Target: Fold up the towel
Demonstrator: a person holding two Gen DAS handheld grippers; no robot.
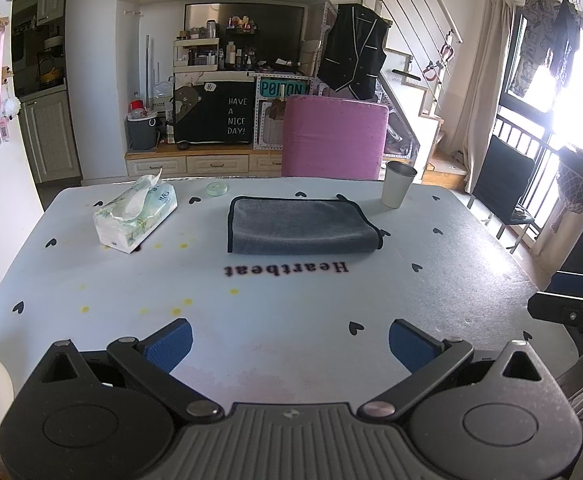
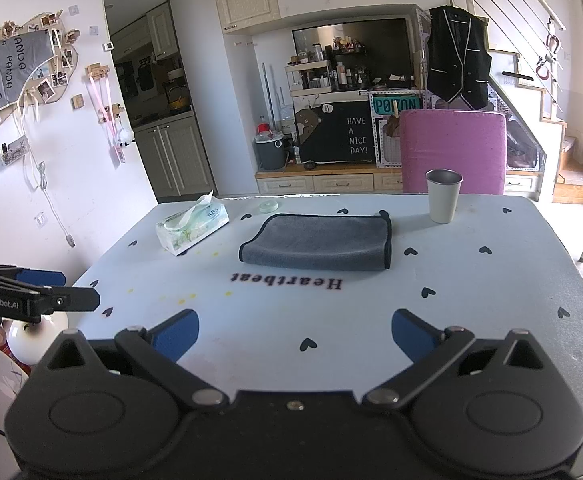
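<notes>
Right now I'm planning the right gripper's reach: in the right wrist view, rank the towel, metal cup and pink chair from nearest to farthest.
From the right gripper:
1. Towel, centre of the table.
2. Metal cup, farther back, to the right.
3. Pink chair, beyond the table's far edge.

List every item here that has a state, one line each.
towel: folded, flat on table
tissue pack: open, tissue sticking out
cup: upright
left gripper: open, holding nothing
right gripper: open, holding nothing
</notes>
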